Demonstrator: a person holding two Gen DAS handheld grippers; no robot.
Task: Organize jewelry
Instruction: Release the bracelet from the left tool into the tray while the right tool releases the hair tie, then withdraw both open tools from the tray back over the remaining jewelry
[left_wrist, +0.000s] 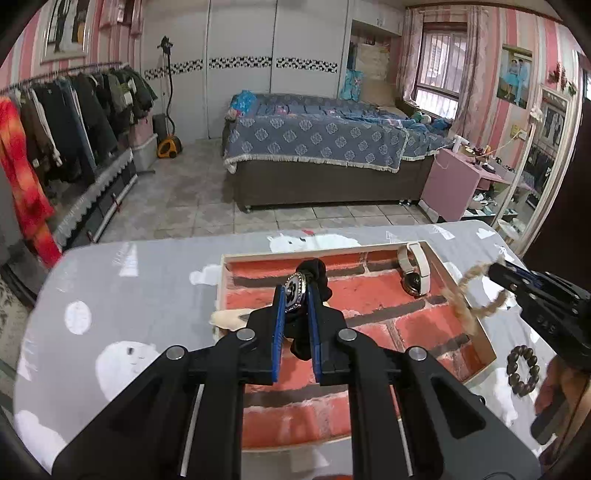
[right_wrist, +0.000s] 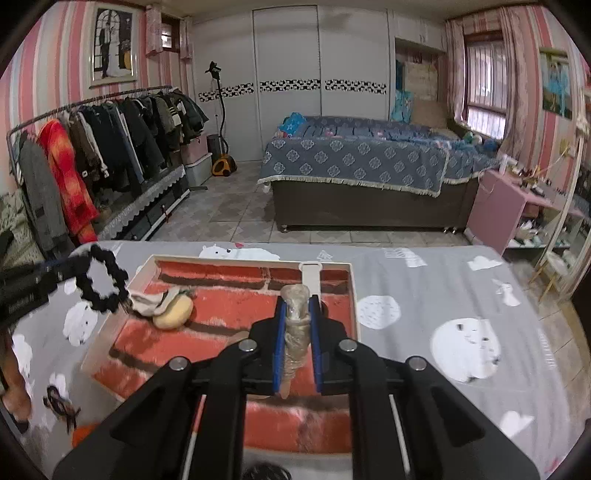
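A grey tabletop (left_wrist: 155, 280) with white bears carries a brick-patterned tray (left_wrist: 369, 314); behind it stands a bed (left_wrist: 317, 147). The left gripper (left_wrist: 298, 291) jaws hold a black scrunchie (left_wrist: 317, 273), the right gripper (right_wrist: 298, 306) jaws a beige braided band (right_wrist: 295, 325).

tray (left_wrist: 466, 295) centre bare, watch (left_wrist: 415, 271) far corner

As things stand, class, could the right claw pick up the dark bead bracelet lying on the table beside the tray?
Probably not yet. The right claw is shut on a braided tan loop, so it is occupied; the dark bead bracelet itself lies uncovered beside the tray.
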